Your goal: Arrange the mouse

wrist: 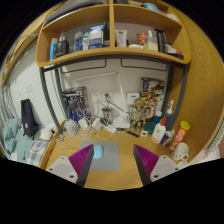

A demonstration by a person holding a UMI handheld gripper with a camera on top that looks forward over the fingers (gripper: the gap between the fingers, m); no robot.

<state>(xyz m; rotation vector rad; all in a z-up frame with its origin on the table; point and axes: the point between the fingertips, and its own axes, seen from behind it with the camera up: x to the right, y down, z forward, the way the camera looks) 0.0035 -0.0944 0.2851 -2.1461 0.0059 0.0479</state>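
A pale blue-white mouse [97,151] lies on the left part of a grey mouse mat [115,155] on the wooden desk [112,176]. My gripper [113,162] is open, its two magenta pads [83,158] wide apart. The mouse sits just inside the left finger, at the level of its tip, with the mat spanning the gap between the fingers. Nothing is held.
Beyond the mat, cables and small items [85,125] crowd the back of the desk. Bottles and jars [160,128] stand at the right, a white cup-like thing [180,152] near the right finger. A wooden shelf [112,52] with goods hangs above.
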